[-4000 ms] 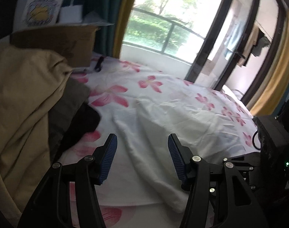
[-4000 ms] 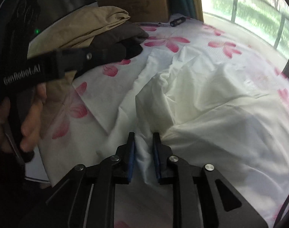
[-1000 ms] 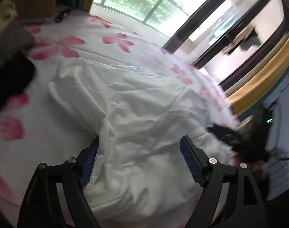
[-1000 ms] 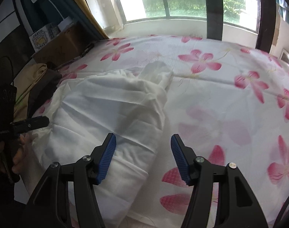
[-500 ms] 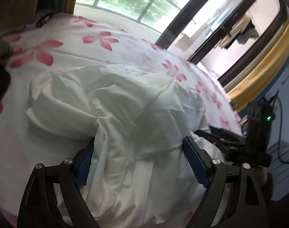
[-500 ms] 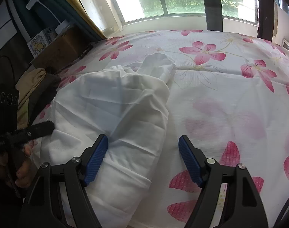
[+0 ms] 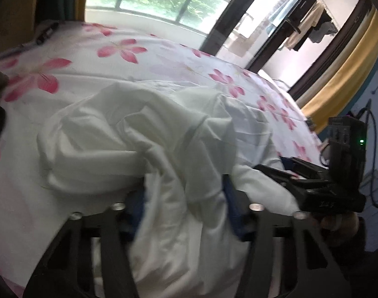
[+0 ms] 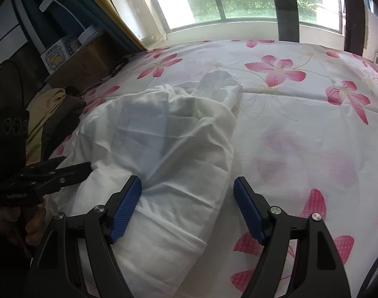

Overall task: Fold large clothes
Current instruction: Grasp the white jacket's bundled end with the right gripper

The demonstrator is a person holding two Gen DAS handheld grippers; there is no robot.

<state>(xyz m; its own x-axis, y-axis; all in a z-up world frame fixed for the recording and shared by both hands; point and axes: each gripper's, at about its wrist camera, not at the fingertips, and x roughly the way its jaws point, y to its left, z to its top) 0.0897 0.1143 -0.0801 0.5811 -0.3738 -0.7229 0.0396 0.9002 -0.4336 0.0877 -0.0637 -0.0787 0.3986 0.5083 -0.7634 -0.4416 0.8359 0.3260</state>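
Jaws, right gripper (image 8: 187, 207): spread wide, holding nothing; the left blue pad presses against the white garment's near fold, the right pad stands over the bare bed sheet.
Jaws, left gripper (image 7: 186, 206): partly apart with a thick bunch of cloth lying between them; the picture is blurred and the pads half buried, so whether they already pinch it cannot be told.
White garment (image 8: 164, 144): bunched in a loose heap on the bed (image 8: 300, 129), at its near edge, between the two grippers.
Handling: judged light, thin and limp, a little see-through; it will sag and slide off a loose pinch, and its creases will not hold by themselves.
Where to hold: probably at a hem or corner, one layer only; the edges near the jaws are rolled under, so they need finding first.
Around it: beside the garment, toward the left gripper's side, a pile of tan and dark clothes (image 8: 52, 114); beyond that a cardboard box (image 8: 89, 59) at the bed's far corner.
In the way: the pile crowds that side of the garment; the flowered sheet on the other side offers spreading room.
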